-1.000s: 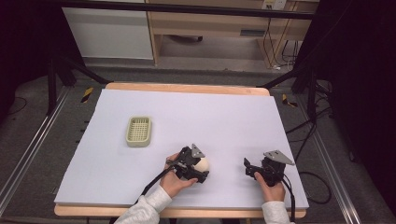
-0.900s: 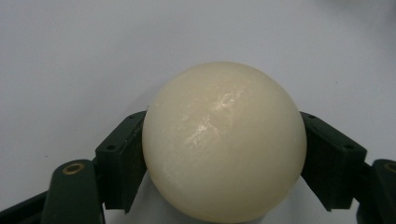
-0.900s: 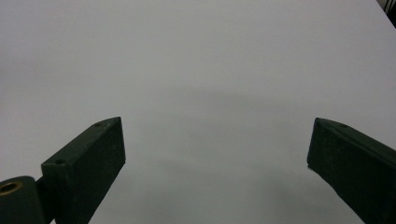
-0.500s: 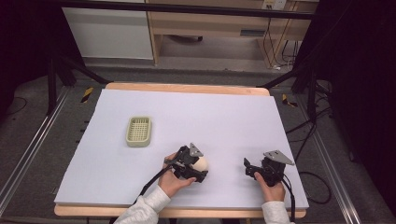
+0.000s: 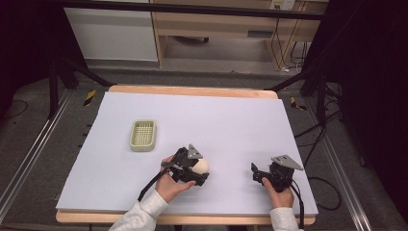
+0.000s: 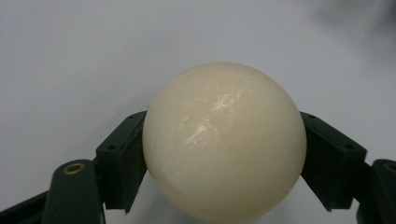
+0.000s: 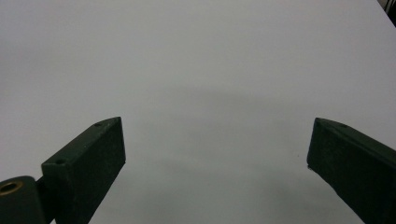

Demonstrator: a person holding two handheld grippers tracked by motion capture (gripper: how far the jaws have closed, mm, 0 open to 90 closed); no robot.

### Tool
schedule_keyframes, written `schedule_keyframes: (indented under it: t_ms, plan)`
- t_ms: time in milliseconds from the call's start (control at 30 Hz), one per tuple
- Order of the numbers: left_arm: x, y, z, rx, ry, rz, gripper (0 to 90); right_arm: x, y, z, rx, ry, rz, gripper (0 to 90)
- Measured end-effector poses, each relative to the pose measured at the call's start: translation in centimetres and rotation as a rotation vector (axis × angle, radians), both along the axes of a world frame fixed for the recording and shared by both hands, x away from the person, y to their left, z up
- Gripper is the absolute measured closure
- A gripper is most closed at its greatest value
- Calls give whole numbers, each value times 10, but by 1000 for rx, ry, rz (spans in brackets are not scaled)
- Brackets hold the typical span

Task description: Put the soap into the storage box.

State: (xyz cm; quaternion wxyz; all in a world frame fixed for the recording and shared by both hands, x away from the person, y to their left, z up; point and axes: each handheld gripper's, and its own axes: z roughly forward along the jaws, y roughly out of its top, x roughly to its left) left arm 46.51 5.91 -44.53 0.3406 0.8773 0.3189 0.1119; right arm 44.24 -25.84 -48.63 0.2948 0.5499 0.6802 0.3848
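Item: cream ball [image 6: 224, 142], smooth and glossy, one highlight across its face; it sits low on the white tabletop [image 5: 231, 120], at about 6 o'clock from the centre and near your edge.
Handling, as a judgement: the hard-looking shine suggests a stiff, slippery shell that will roll or squirt out under an off-centre squeeze. Weight cannot be read; nor can you tell whether it is fragile, so treat it gently.
Where to hold: across the widest girth, one jaw at 3 o'clock and one at 9 o'clock of the ball, as they stand now in the left gripper view.
Left tool [image 5: 195, 169]: you have it closed around the ball, jaws touching both flanks at mid-height.
Left hand pose: your hand [image 5: 171, 183] comes in from the near edge, tool angled toward 2 o'clock and low over the sheet.
Right tool [image 7: 215, 163]: jaws spread wide, nothing between them, bare sheet beneath.
Right hand pose: parked at 4 o'clock, well apart from the ball.
Also present: pale green basket [image 5: 143, 135] at 9 o'clock, apart from both tools.
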Motion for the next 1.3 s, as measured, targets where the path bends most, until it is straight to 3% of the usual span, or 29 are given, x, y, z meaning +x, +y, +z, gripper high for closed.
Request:
schedule_keyframes:
  t_ms: [1300]
  plan:
    - [6,53,31,-33,-39,72,238,0,0,0,0,0,0,47]
